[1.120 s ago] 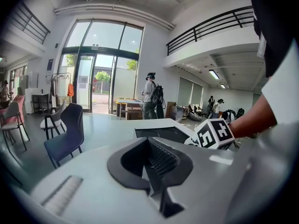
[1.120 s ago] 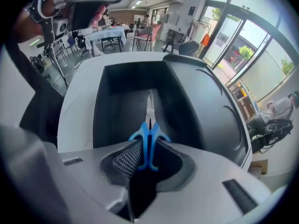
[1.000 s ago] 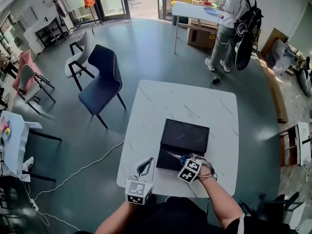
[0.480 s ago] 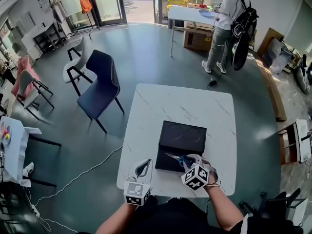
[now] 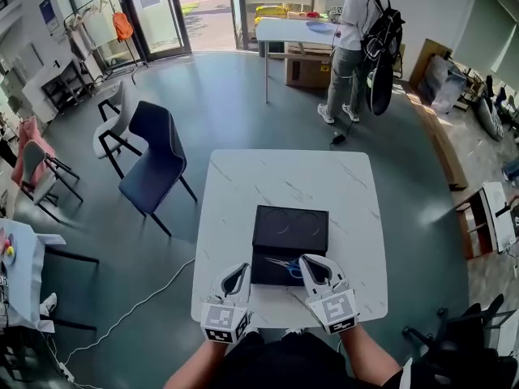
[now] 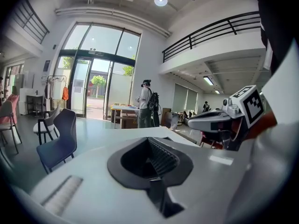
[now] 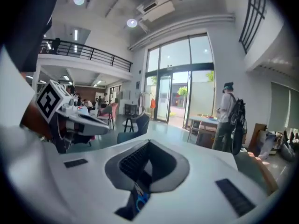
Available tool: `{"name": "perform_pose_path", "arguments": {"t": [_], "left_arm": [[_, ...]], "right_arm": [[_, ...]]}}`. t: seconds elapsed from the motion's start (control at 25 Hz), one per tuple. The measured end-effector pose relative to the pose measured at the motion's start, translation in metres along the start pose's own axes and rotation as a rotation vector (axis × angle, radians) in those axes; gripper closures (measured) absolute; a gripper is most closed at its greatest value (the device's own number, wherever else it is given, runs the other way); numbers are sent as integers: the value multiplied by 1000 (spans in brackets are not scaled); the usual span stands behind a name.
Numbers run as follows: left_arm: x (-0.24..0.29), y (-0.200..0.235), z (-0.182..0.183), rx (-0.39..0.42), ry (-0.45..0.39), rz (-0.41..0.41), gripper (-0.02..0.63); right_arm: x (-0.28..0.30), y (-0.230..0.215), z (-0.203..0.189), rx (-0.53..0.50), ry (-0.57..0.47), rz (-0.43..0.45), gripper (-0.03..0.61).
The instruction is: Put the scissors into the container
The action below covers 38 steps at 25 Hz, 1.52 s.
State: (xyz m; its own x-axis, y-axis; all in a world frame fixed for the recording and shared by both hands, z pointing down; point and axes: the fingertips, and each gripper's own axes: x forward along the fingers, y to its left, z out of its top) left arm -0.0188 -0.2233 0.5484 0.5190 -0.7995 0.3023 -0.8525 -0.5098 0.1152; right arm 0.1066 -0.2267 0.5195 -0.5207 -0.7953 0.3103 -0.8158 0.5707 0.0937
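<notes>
A flat black container (image 5: pixel 290 221) sits mid-table on the white marble table (image 5: pixel 357 209). The scissors (image 5: pixel 285 264) lie on its near part, blades pointing left and blue handle to the right. My right gripper (image 5: pixel 309 259) is just right of the handle, over the container's near edge, and shut with nothing between its fingers. In the right gripper view (image 7: pixel 148 143) a bit of the blue scissors handle (image 7: pixel 140 201) shows below the closed jaws. My left gripper (image 5: pixel 240 267) is shut and empty at the container's near left corner, and its own view (image 6: pixel 149 140) shows the jaws together.
A dark blue chair (image 5: pixel 156 148) and a white chair (image 5: pixel 113 124) stand left of the table. A person with a backpack (image 5: pixel 357 31) stands by a far table (image 5: pixel 284 29). A cable (image 5: pixel 138 310) runs over the floor at the left.
My right gripper has let go of the scissors, drawn back toward the table's near edge and shut. The scissors now lie on the container. The left gripper has barely moved.
</notes>
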Motion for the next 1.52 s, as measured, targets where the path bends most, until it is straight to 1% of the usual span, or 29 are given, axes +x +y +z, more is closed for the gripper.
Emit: {"name": "perform_pose_path", "arguments": {"t": [0.12, 0.2, 0.32, 0.44, 0.52, 0.76, 1.12, 1.4, 1.52], "left_arm": [[-1, -3, 20, -1, -38, -8, 604], [-1, -5, 32, -12, -60, -23, 603], [-2, -9, 50, -6, -94, -41, 603], [-6, -11, 53, 13, -102, -51, 604], [-5, -13, 49, 9, -95, -59, 603], [-5, -25, 43, 24, -82, -78, 604], [-9, -32, 46, 49, -97, -77, 603], [-12, -35, 39, 35, -85, -77, 604], [-11, -30, 38, 24, -85, -58, 604]], "right_arm": [[-17, -9, 24, 66, -108, -81, 571], [-28, -15, 35, 65, -154, -132, 571], [-42, -22, 47, 18, -178, -172, 571], [-55, -30, 45, 55, -197, -215, 571], [-60, -34, 40, 87, -203, -240, 572], [-72, -34, 35, 90, -208, -257, 572], [-79, -31, 42, 78, -227, -274, 572], [-83, -25, 43, 65, -239, -262, 572], [-85, -26, 47, 62, -255, -270, 572]]}}
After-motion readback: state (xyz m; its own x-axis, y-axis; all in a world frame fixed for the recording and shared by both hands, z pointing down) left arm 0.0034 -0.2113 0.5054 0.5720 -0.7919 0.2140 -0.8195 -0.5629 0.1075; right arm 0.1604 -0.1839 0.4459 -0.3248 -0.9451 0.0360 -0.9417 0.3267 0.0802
